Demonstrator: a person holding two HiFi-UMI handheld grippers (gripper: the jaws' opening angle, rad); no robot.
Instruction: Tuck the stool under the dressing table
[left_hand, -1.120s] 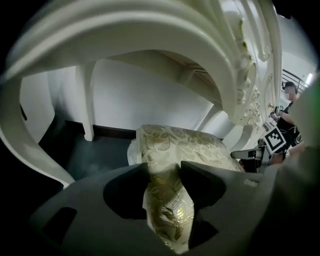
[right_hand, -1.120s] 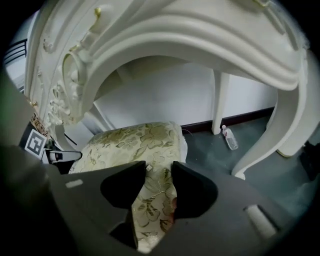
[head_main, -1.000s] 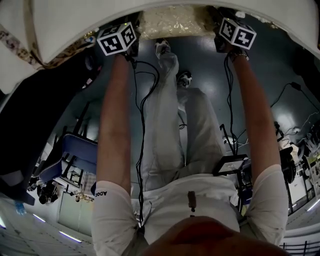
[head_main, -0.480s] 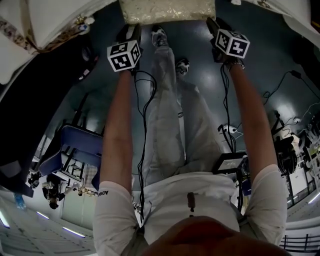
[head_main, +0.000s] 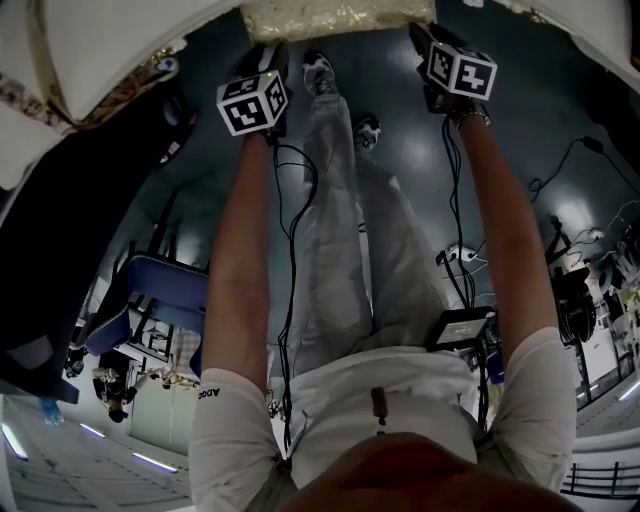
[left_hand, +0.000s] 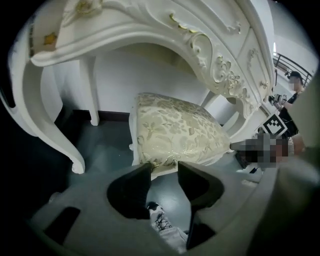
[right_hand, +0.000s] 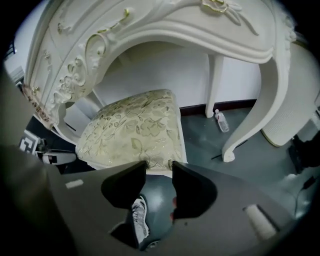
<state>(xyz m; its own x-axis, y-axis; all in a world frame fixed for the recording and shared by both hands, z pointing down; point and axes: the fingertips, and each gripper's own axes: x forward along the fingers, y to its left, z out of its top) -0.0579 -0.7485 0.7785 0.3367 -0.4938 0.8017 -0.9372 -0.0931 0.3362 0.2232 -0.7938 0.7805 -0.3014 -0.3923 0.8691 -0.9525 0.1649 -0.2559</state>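
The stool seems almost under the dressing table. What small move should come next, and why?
Probably a short push forward on the cream floral-cushioned stool: in the head view its near edge shows beyond the white carved dressing table.

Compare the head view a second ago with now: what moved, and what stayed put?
The stool slid toward the picture's top, further under the dressing table, away from the person's shoes. The left gripper and right gripper followed at its near edge, holding nothing; the left gripper's jaws have just been closing slightly, nothing between them. Table and shoes stayed put.
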